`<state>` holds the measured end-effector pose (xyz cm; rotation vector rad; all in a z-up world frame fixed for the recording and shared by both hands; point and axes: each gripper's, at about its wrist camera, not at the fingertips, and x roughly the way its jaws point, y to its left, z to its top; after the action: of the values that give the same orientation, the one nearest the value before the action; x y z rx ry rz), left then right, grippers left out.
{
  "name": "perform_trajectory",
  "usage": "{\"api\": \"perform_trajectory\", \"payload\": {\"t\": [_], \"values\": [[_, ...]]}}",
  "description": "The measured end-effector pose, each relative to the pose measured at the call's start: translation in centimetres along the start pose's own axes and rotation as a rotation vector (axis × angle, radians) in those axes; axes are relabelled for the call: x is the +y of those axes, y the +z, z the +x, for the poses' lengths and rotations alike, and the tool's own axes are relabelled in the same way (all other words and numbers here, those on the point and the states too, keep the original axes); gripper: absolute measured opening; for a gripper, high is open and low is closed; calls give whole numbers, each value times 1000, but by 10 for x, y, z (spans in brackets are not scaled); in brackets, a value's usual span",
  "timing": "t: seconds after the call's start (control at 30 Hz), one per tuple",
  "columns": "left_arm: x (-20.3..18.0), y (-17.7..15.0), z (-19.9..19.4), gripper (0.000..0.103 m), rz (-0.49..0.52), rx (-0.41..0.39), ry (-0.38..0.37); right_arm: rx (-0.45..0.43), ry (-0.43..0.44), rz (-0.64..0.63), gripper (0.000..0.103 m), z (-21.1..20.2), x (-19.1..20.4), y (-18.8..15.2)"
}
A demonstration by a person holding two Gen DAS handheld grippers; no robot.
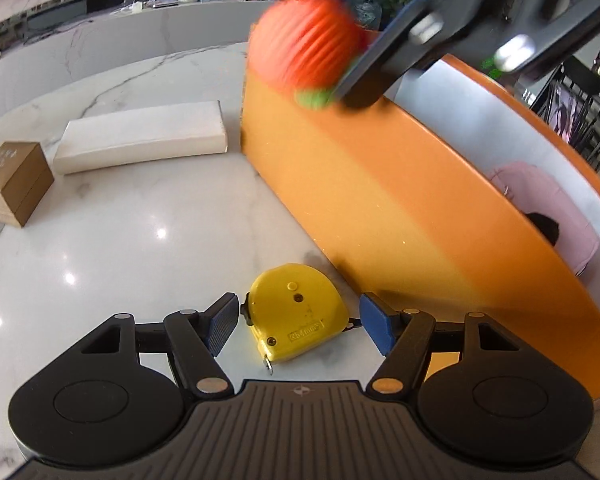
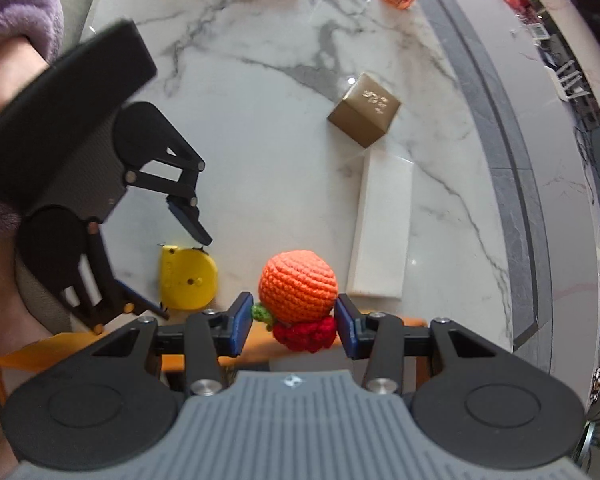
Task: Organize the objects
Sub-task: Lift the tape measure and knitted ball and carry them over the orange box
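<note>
While the crocheted fruit toy [image 2: 298, 286] is carried toward the orange bin [image 1: 380, 184], the yellow tape measure [image 1: 296, 312] waits on the marble table [image 1: 112, 248].

Left wrist view: the left gripper [image 1: 298, 326] hangs with fingers spread either side of the tape measure, not touching it; a pink item [image 1: 540, 200] already lies in the bin, while a white box [image 1: 140, 136] and gold box [image 1: 14, 180] remain out. Right wrist view: the right gripper [image 2: 296, 324] pinches the toy above the bin's edge, with shelves of clutter beyond the table.
</note>
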<state>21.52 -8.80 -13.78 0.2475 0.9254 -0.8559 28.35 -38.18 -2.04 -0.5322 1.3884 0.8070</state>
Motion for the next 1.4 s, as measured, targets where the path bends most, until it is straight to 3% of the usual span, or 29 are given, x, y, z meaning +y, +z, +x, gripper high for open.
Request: {"api": "perform_trajectory", "payload": {"t": [0.13,0.3,0.53,0.73,1.03,1.4], "values": [[-4,-4,2,76,20,3,28,-19,-21,48,46,-26,6,-28],[1,-5,-2,71,-34,-2,31,42,-36,82,46,-34,11,-68],[12,-5,-15,71,-97,-26,60,199,-23,60,46,0,15,-121],[17,19,-50,70,-127,-111,60,309,21,4,46,37,2,-141],[-14,85,-103,71,-22,-209,24,388,123,-118,46,81,-5,-154],[-62,127,-68,71,100,-171,10,406,240,-175,48,103,-6,-165]]}}
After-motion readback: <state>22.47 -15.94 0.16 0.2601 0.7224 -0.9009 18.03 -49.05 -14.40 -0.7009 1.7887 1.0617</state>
